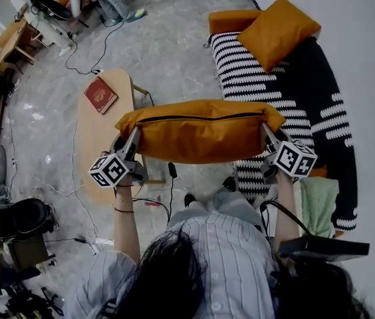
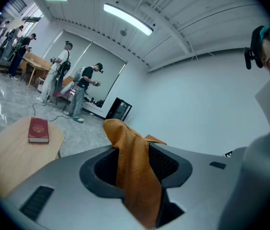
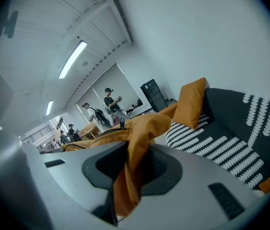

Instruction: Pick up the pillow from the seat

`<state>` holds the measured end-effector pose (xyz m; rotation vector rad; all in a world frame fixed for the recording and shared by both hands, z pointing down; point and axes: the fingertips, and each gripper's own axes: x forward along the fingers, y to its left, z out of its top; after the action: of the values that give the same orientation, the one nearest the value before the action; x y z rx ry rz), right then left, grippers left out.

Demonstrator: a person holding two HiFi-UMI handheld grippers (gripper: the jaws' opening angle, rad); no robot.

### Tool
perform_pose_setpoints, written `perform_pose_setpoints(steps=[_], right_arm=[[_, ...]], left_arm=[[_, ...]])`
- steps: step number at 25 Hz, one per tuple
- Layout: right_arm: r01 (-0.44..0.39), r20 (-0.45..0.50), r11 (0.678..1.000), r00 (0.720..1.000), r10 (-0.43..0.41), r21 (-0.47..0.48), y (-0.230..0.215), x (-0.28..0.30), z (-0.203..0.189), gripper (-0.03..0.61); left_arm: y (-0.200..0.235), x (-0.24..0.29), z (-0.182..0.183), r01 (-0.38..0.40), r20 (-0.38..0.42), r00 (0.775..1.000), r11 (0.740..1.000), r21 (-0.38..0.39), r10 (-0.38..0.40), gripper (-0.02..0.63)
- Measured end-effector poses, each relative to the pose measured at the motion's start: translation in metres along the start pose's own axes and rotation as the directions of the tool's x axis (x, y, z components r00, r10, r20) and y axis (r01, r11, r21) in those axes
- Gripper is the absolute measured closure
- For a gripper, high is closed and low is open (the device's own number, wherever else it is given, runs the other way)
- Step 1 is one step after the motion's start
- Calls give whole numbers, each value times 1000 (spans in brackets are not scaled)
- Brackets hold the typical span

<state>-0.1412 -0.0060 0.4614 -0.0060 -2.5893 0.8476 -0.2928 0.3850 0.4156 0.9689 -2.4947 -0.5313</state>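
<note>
Left fingers [image 2: 162, 164] and right fingers [image 3: 154, 165] pinch pillow [image 1: 201, 133] corners.

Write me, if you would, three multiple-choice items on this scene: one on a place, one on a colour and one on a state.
1. Where does the red book lie?
A) on the sofa
B) on the wooden table
C) on the floor

2. What colour is the pillow being held up?
A) orange
B) green
C) white

3. What is the left claw doing?
A) standing open and empty
B) pinching a corner of the pillow
C) gripping the book

Answers:
1 B: the head view shows the book flat on the tabletop.
2 A: its cover is orange in every view.
3 B: the left gripper view shows orange fabric clamped inside the claw.
</note>
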Motion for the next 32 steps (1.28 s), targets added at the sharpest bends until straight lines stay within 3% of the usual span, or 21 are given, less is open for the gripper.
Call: perform_pose_setpoints(steps=[16, 32], right_arm=[[-21, -46, 999, 999, 19, -33, 110, 5, -84, 482], [-15, -60, 999, 998, 12, -51, 169, -7, -144, 482]], left_arm=[[88, -118, 4, -36, 17, 999, 999, -35, 37, 431], [138, -192, -5, -42, 27, 999, 998, -51, 43, 431]])
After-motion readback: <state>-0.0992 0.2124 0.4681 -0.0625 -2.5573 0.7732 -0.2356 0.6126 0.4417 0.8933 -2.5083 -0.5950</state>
